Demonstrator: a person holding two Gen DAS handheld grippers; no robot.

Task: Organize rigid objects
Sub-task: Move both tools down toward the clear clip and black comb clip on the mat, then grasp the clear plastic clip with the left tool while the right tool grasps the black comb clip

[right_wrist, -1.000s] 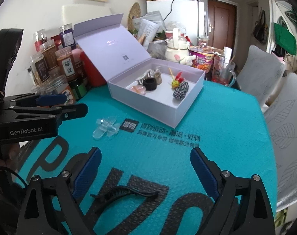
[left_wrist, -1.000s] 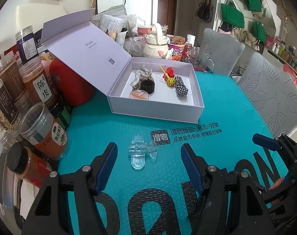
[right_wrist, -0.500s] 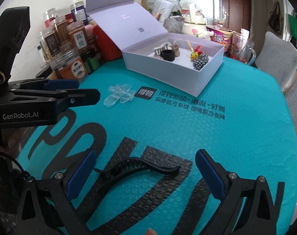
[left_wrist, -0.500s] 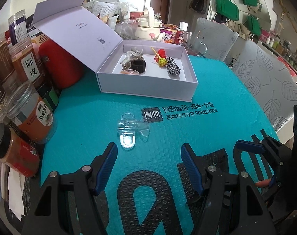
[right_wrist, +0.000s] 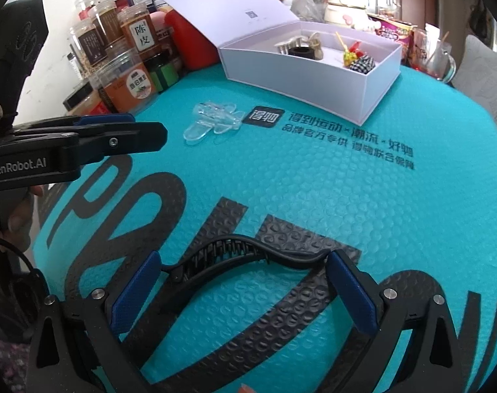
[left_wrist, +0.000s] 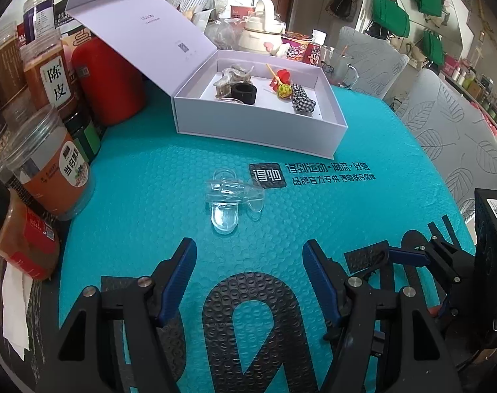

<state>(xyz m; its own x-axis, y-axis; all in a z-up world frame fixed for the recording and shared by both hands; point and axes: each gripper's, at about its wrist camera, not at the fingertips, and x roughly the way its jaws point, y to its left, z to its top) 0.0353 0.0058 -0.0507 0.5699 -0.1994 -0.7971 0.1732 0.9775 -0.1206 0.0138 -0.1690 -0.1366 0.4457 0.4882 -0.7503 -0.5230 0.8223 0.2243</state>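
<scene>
A black hair clip (right_wrist: 248, 249) lies flat on the teal mat (right_wrist: 346, 196), right between the blue pads of my right gripper (right_wrist: 243, 267). That gripper stands wide open and low over the mat, its pads close to the clip's two ends. A clear plastic hair clip (left_wrist: 230, 201) rests on the mat ahead of my left gripper (left_wrist: 248, 255), which is open with nothing between its fingers. Beyond sits an open white box (left_wrist: 258, 127) holding a black ring (left_wrist: 244, 93), a checkered scrunchie (left_wrist: 301, 98) and other small pieces. My left gripper (right_wrist: 147, 127) shows side-on in the right wrist view.
Several spice jars (left_wrist: 48, 170) and a red canister (left_wrist: 107, 82) crowd the mat's left edge. A glass mug (left_wrist: 338, 68), a cream teapot (left_wrist: 265, 32) and snack cups stand behind the box. Grey chairs (left_wrist: 461, 137) are at the right.
Both grippers have sunk toward the mat and tipped further down. The black clip, earlier ahead of the right fingers, now lies between them. The clear clip looks nearer to the left gripper.
</scene>
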